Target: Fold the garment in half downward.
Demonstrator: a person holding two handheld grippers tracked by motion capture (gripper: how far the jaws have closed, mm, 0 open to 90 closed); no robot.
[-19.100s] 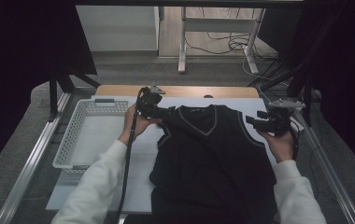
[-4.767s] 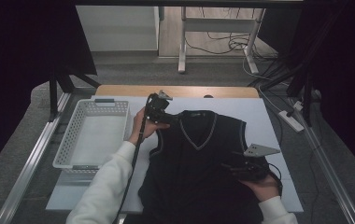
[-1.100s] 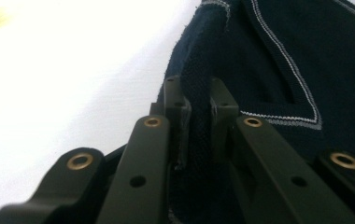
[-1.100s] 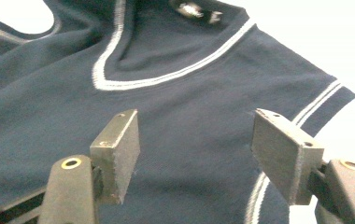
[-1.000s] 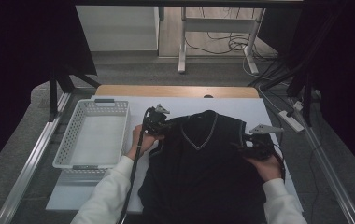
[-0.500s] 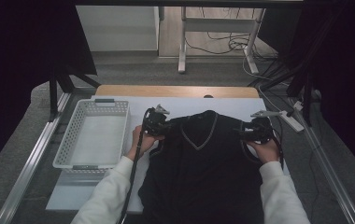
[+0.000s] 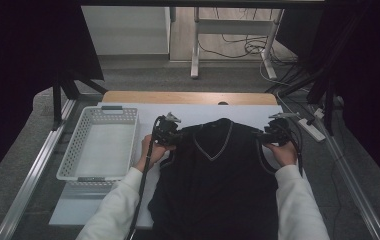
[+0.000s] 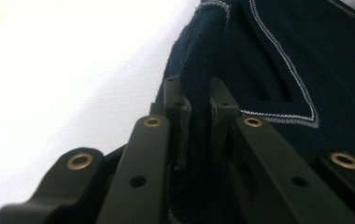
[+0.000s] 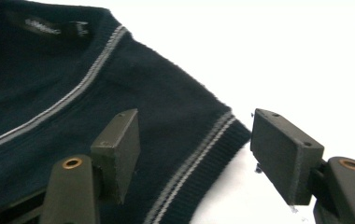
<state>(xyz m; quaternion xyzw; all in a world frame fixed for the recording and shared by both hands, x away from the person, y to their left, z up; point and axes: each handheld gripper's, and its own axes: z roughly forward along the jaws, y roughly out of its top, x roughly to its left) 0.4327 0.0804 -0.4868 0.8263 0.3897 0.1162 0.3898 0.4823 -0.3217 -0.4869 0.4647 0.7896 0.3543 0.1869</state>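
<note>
A dark navy V-neck knit vest (image 7: 218, 175) with grey trim lies flat on the white table (image 7: 128, 112). My left gripper (image 7: 174, 136) is shut on a pinched fold of the vest's left shoulder (image 8: 199, 135), lifting the cloth slightly. At the vest's right shoulder, my right gripper (image 7: 265, 137) stands open; its jaws straddle the ribbed armhole edge (image 9: 199, 158) without touching it, hovering just above. The neck label (image 9: 54, 29) shows inside the collar.
A white perforated basket (image 7: 100, 145) stands empty on the table to the left of the vest. Metal rails run along both table sides. A power strip (image 7: 310, 125) and cables lie to the right, beyond the table edge.
My right gripper has moved from the vest's lower right side up to its right shoulder. The left gripper has stayed on the left shoulder.
</note>
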